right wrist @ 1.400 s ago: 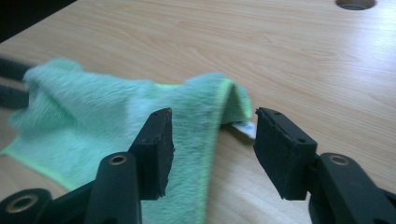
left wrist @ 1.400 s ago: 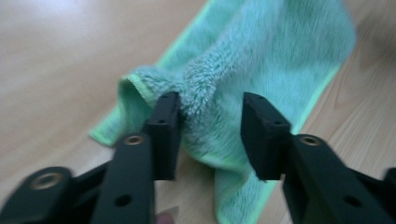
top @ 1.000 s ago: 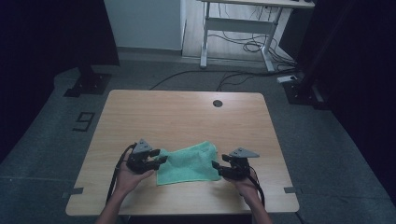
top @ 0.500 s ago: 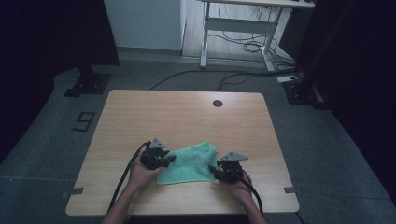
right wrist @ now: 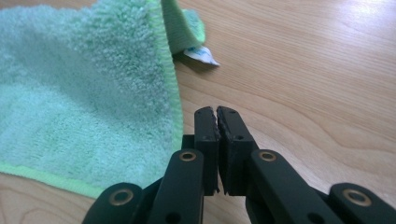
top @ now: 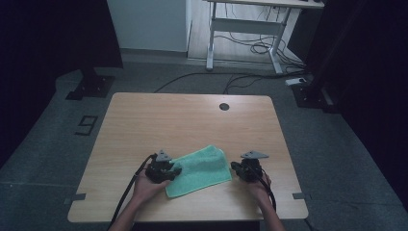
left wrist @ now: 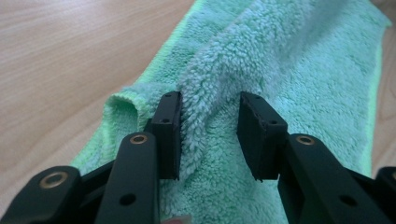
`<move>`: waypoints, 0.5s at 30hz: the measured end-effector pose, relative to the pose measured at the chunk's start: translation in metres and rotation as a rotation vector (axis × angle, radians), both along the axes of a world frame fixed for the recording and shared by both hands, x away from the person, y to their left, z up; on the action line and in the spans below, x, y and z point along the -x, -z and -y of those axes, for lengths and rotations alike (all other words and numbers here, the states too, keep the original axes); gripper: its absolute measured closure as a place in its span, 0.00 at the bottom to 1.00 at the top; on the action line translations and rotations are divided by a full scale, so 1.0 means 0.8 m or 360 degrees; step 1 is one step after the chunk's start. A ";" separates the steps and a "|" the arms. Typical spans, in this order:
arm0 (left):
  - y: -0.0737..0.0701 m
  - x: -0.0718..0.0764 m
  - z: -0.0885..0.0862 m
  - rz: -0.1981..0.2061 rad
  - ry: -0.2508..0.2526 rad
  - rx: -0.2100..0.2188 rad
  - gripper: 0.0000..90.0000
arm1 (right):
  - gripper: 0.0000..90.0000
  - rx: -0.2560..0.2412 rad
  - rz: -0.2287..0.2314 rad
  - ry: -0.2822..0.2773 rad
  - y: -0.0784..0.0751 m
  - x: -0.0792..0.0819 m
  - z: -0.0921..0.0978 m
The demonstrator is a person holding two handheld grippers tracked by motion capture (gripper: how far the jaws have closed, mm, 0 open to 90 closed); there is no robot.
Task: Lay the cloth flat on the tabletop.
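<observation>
**Green towel on a wooden table, one gripper on it, one beside it**

We look down on a pale wooden table [top: 144,120] with a small dark round hole [top: 224,106] near its far edge, at 12 o'clock from the towel. The green towel [top: 199,169] lies folded near the table's near edge, between our two grippers.

At 9 o'clock of the towel, our left gripper [top: 163,171] rests on its edge. In the left gripper view its jaws stand apart with a raised ridge of the towel [left wrist: 219,93] between them; the left pad [left wrist: 170,130] touches the pile, the right one sits just off it, so nothing is clamped.

At 3 o'clock of the towel, our right gripper [top: 244,170] sits on bare wood just beside the towel's hem. In the right gripper view its jaws are pressed together on nothing, and a white label [right wrist: 201,55] pokes out at the towel's far corner.

Around the table we see grey carpet [top: 57,144], a white desk frame [top: 245,33] at 12 o'clock with cables [top: 250,48] beneath it, and dark stands to either side.
</observation>
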State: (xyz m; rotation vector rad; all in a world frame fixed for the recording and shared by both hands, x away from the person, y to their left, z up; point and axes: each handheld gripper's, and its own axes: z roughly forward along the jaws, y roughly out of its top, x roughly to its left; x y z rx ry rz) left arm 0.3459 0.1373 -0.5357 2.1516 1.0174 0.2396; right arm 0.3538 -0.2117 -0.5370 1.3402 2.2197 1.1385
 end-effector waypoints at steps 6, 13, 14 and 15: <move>-0.001 0.013 0.004 -0.0004 -0.0004 -0.0011 0.64 | 0.66 -0.0017 0.0087 -0.0009 -0.009 0.021 -0.002; -0.017 0.020 -0.002 0.0047 0.0009 0.0039 0.61 | 0.57 -0.0005 0.0059 -0.0105 -0.005 0.039 -0.025; -0.024 0.018 -0.005 0.0062 0.0011 0.0068 0.61 | 0.56 0.0003 0.0049 -0.0111 -0.002 0.037 -0.028; -0.032 0.016 -0.008 0.0079 0.0010 0.0095 0.61 | 0.56 0.0007 0.0040 -0.0114 0.000 0.036 -0.031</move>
